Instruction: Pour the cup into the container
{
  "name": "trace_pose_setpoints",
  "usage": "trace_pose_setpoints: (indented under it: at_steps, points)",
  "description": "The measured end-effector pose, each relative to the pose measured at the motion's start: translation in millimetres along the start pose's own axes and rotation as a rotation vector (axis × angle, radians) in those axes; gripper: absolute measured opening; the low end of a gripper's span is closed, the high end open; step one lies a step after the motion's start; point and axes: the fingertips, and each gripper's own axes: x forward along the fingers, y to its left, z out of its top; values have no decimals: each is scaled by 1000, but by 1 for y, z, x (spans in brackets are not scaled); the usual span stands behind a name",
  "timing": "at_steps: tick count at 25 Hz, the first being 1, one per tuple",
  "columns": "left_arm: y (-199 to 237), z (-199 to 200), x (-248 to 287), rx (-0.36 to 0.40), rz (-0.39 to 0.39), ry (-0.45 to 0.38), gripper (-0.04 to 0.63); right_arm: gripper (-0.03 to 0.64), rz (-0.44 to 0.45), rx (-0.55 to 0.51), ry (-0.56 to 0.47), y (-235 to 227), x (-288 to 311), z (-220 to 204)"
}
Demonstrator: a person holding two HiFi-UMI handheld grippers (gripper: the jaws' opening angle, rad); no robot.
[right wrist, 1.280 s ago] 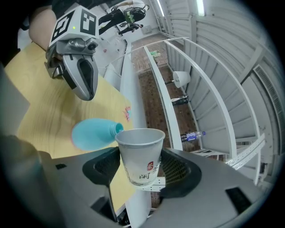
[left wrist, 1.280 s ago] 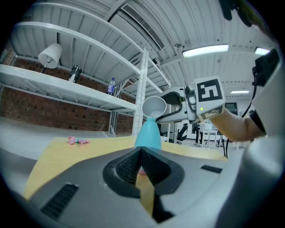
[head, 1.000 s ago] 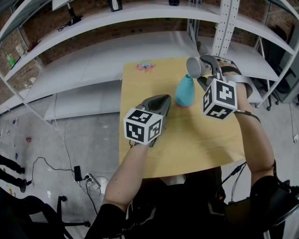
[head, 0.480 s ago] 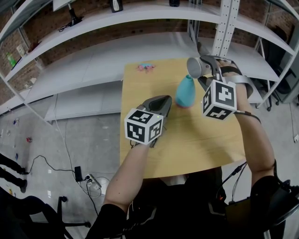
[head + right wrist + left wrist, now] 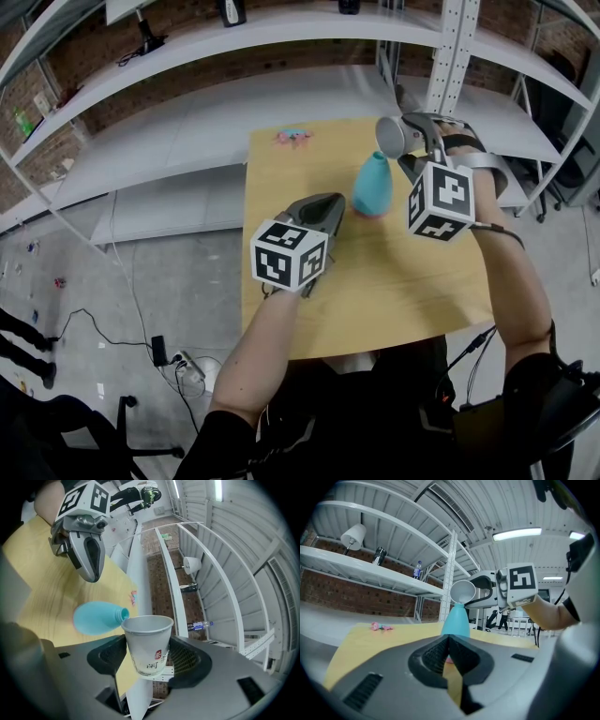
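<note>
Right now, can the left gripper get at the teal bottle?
Probably yes: only bare table lies between the left gripper and the teal bottle, though its jaws are shut. The right gripper holds the cup at the bottle's mouth, leaving its side free.

The left gripper [image 5: 449, 641] has its jaws pressed together with nothing between them, low over the yellow table [image 5: 361, 641]. Just beyond them the teal container [image 5: 455, 620] stands upright. The right gripper [image 5: 472, 592] grips a white paper cup [image 5: 461, 590], tipped on its side with its rim right at the container's top. A small pink thing [image 5: 380, 626] lies far back on the table.
</note>
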Motion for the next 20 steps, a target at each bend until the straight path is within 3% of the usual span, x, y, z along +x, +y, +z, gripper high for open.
trace_pose_setpoints:
  at_steps: [10,20]
  points:
    - [0,-5,1,1,1,16,0,290,71,227,-83,9,-2,-5]
    - [0,-5,4,5,17,20,0,290,207,793,-187,28,4,-55]
